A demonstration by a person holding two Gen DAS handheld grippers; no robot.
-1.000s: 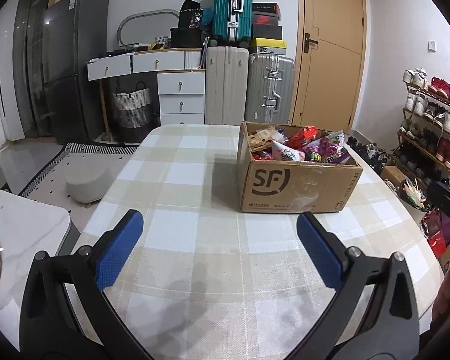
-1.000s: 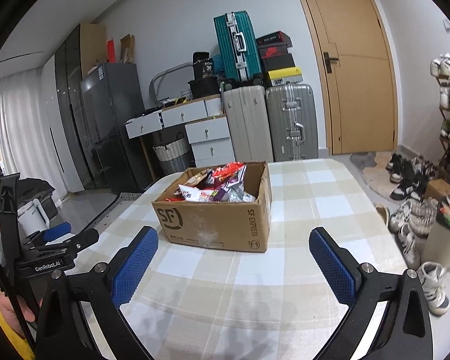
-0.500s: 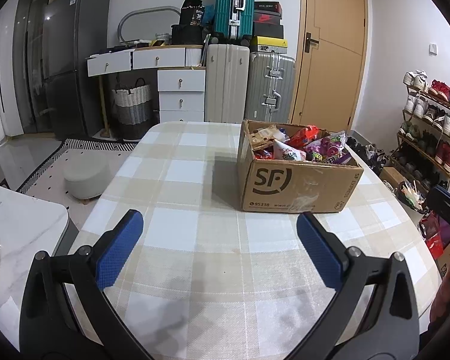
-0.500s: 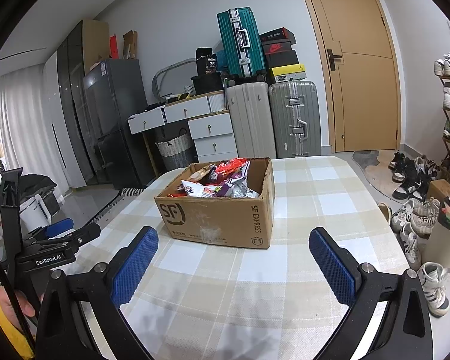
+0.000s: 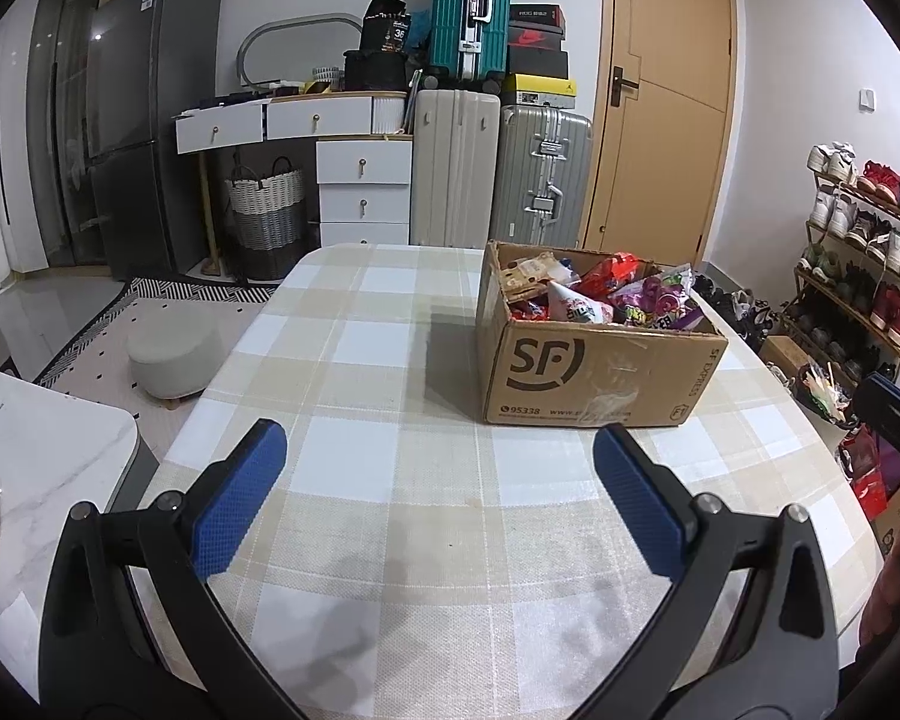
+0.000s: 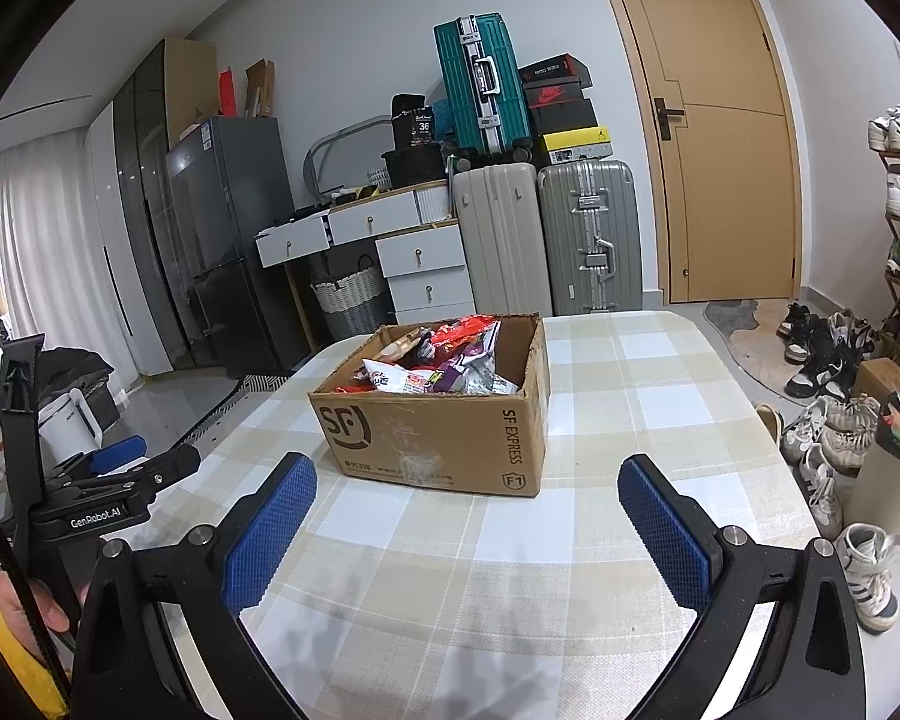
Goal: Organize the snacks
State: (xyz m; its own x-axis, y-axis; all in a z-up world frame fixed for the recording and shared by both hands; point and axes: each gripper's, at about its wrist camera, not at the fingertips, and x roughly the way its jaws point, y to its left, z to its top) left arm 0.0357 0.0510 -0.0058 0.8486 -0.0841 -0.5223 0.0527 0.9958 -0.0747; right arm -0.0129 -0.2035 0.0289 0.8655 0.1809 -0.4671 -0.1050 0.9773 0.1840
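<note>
A brown cardboard box [image 5: 594, 375] marked SF stands on the checked tablecloth [image 5: 360, 396], heaped with colourful snack packets [image 5: 606, 300]. My left gripper [image 5: 438, 501] hovers over the near part of the table, open and empty, with the box ahead and to its right. In the right wrist view the same box [image 6: 444, 438] sits straight ahead with its snack packets [image 6: 444, 363] showing. My right gripper [image 6: 468, 531] is open and empty just short of the box. The left gripper's body [image 6: 96, 504] shows at that view's left edge, held by a hand.
Suitcases [image 5: 498, 174], white drawers [image 5: 363, 186] and a dark fridge [image 5: 144, 126] line the far wall by a wooden door [image 5: 660, 96]. A shoe rack [image 5: 864, 258] stands to the right, and shoes [image 6: 828, 438] lie on the floor. A grey stool [image 5: 171, 351] sits left of the table.
Both grippers have tilted slightly and edged toward the box, which looks a little nearer in each view. Both stay open and empty.
</note>
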